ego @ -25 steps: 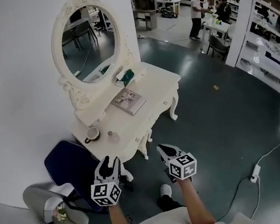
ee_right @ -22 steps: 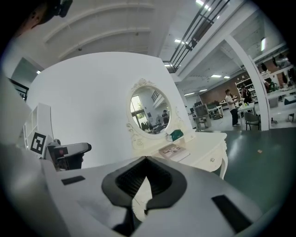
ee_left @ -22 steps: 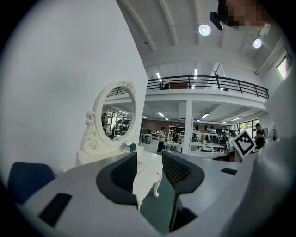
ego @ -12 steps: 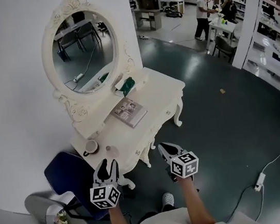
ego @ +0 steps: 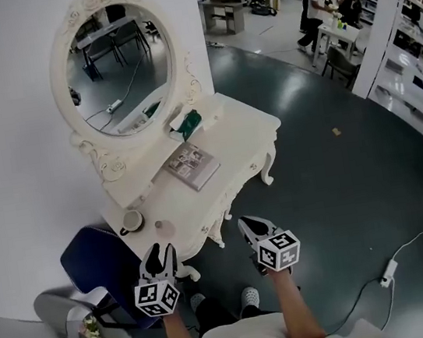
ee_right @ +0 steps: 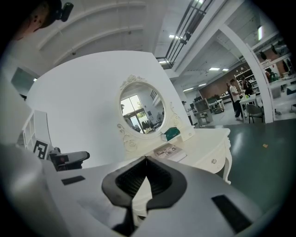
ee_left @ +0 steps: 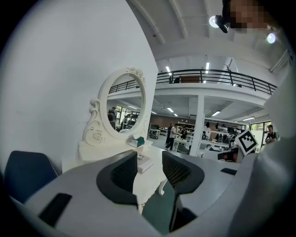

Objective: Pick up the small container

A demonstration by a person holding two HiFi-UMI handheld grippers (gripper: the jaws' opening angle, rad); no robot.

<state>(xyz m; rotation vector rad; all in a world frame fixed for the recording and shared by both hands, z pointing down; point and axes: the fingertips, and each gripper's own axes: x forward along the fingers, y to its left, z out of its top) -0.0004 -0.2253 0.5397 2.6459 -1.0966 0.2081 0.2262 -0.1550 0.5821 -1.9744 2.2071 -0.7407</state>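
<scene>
A small pale container (ego: 163, 228) stands near the front left edge of the white dressing table (ego: 230, 134), beside a cup (ego: 131, 220). My left gripper (ego: 160, 255) hovers just short of that table edge, below the container, and is open with nothing between its jaws. Seen from the left gripper view, the left gripper (ee_left: 150, 169) frames the table and a book (ee_left: 144, 163); the container is hidden there. My right gripper (ego: 250, 228) hangs over the floor in front of the table, shut and empty. The right gripper (ee_right: 146, 162) points toward the mirror (ee_right: 138, 110).
A book (ego: 193, 165) and a green item (ego: 188, 121) lie farther back on the table under the oval mirror (ego: 111, 64). A blue chair (ego: 98, 261) and a grey seat (ego: 78, 330) stand at left. A cable with a plug strip (ego: 385, 276) crosses the dark floor at right. People (ego: 318, 0) stand far back.
The table has slid left and nearer in the head view as the person steps toward it. Both grippers hold their pose, the left one now closer to the table edge.
</scene>
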